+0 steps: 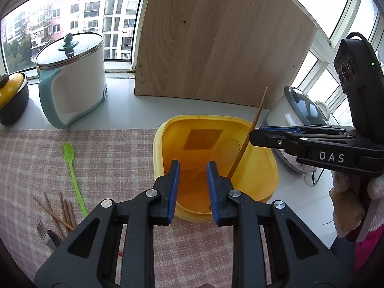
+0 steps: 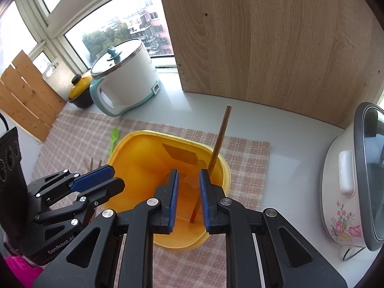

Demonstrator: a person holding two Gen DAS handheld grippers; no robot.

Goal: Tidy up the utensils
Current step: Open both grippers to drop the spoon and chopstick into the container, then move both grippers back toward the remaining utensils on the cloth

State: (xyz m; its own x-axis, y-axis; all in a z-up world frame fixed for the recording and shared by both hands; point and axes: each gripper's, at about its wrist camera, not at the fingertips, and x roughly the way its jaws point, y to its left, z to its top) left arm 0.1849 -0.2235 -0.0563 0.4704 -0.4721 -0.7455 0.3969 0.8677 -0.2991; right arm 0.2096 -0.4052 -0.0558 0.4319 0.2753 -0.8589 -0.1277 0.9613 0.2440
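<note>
Translucent yellow plastic container [image 1: 268, 165], amber inside; dark brown wooden chopstick [image 2: 219, 141]; lime-green plastic spoon [image 1: 72, 168]; pink-and-cream checked woven cloth [image 1: 115, 153]; white electric pot [image 1: 74, 76] with teal handle; white rice cooker [image 2: 340, 192] with pink floral print.

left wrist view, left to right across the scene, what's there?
yellow-lidded pot → white and teal electric pot → green spoon → yellow container with one chopstick standing in it → flowered cooker → right gripper. The loose chopsticks and the fork lie below the spoon, so their place is unclear.
</note>
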